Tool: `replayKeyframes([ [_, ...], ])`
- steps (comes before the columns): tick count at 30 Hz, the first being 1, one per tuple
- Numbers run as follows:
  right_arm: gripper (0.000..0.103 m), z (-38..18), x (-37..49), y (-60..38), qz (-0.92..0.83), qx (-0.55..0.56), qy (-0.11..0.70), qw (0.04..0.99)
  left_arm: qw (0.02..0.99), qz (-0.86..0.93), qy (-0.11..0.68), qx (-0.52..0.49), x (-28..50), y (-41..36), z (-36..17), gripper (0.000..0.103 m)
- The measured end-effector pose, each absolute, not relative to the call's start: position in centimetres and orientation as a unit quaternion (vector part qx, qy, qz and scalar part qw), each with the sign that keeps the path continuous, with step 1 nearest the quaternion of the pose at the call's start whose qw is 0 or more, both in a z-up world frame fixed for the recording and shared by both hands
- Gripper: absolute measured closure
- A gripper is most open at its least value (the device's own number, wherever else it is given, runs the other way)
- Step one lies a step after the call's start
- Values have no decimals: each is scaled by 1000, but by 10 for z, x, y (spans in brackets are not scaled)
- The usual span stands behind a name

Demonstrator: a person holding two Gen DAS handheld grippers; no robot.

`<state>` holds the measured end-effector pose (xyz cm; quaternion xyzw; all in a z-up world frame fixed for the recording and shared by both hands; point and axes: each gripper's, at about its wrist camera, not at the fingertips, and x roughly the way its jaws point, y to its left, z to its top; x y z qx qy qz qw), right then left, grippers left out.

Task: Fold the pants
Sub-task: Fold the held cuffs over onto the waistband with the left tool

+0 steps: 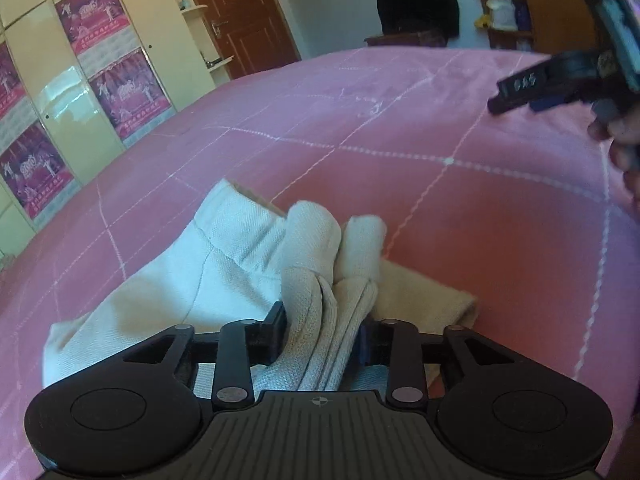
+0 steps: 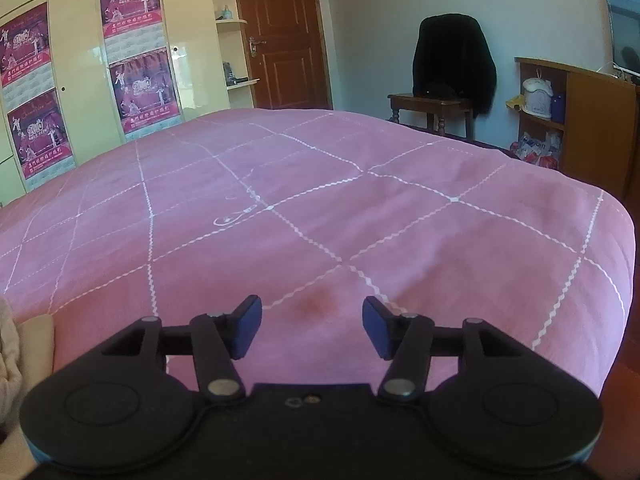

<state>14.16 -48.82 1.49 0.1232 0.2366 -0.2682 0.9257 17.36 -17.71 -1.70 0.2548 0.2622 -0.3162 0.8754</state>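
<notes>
The left tool (image 1: pixel 322 336) has a thick bunched fold of the cream pants (image 1: pixel 224 264) between its two fingers (image 1: pixel 276 330). Its jaws stand partly apart, and whether the pads press the cloth or only flank it cannot be told. The bundle rises straight ahead of this tool in two rounded humps. The rest of the pants spreads flat to the tool's left on the pink bedspread (image 1: pixel 440 208), and a tan flap of the garment pokes out just to its right. Farther ahead and off to the right, the other tool hangs above the bedspread, well apart from the cloth, with a person's hand (image 1: pixel 616 136) around its grip.

The right tool (image 2: pixel 312 326) has its jaws wide apart with nothing between them, only bare pink cover and a faint darker stain directly ahead. At its far left edge a sliver of the cream fabric shows.

Beyond the bed stand a wardrobe (image 2: pixel 80 92) with pink posters, a brown door (image 2: pixel 288 40), a chair (image 2: pixel 432 108) draped in dark clothing, and a wooden shelf unit (image 2: pixel 592 120).
</notes>
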Motion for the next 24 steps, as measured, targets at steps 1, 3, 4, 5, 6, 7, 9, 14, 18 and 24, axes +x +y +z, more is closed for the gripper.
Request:
replayKeyframes([
  [1,46,14,142,-489,-269,129,236,925,879,-335,259,220,170,-169,-10,50],
  [3,45,14,140,-490,-274,138,233,923,892,-349,242,154,161,-146,4,47],
  [4,45,14,138,-491,-275,140,230,923,902,-338,233,132,155,-133,12,47],
  [5,45,15,136,-491,-275,142,226,924,915,-318,222,109,150,-114,18,44],
  [6,45,17,132,-490,-274,143,220,925,928,-294,212,89,147,-95,23,39],
  [7,45,18,129,-488,-272,141,213,928,939,-268,204,71,140,-71,25,36],
  [9,45,23,120,-483,-256,139,199,936,955,-218,195,40,128,-19,24,30],
  [14,44,33,98,-448,-144,191,196,951,956,-165,238,37,88,58,-5,30],
  [18,40,31,102,-403,-57,226,231,944,946,-163,276,42,90,62,-28,30],
  [24,32,31,120,-358,12,260,273,926,948,-159,274,39,124,46,-34,30],
])
